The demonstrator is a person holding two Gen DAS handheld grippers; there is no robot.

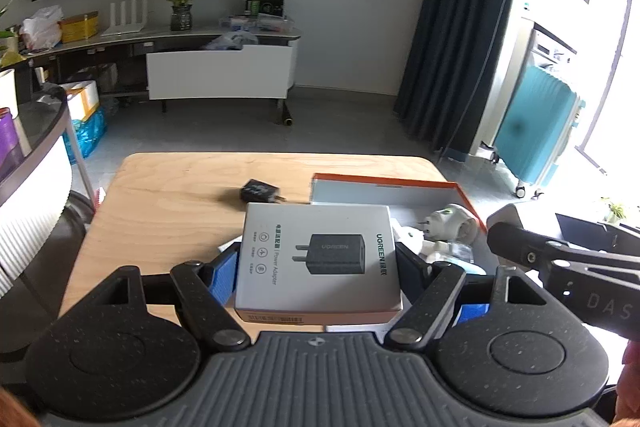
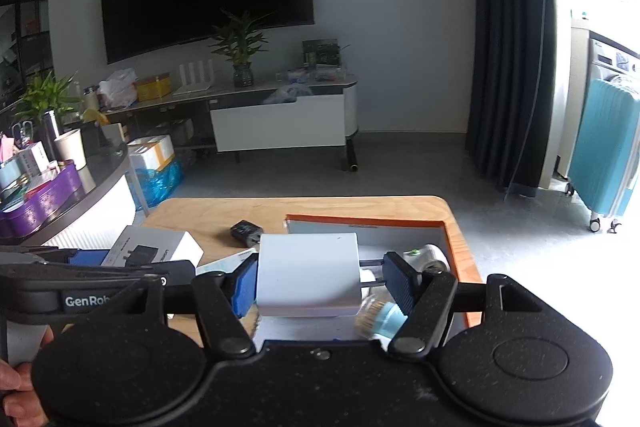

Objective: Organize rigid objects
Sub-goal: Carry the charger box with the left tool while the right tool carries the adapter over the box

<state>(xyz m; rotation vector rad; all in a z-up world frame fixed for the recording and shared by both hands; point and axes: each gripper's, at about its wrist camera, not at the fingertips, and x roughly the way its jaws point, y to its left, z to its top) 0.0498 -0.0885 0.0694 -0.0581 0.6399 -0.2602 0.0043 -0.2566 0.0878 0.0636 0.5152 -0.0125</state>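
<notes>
two grips noted: our left gripper [image 1: 318, 267] clamps the adapter box [image 1: 318, 259], right gripper [image 2: 320, 285] the white box [image 2: 307, 273]; we advise lowering both level into the orange tray [image 2: 456, 247], centre right.

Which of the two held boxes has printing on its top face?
The power adapter box in the left tongs; the white box in the right tongs looks blank.

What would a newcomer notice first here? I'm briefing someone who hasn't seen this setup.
First, the adapter box gripped in the left gripper, over the near part of the wooden table. Next, the plain white box in the right gripper, above the orange-rimmed tray on the table's right side, which holds white plugs and a small brush. A small black charger lies loose mid-table.
</notes>
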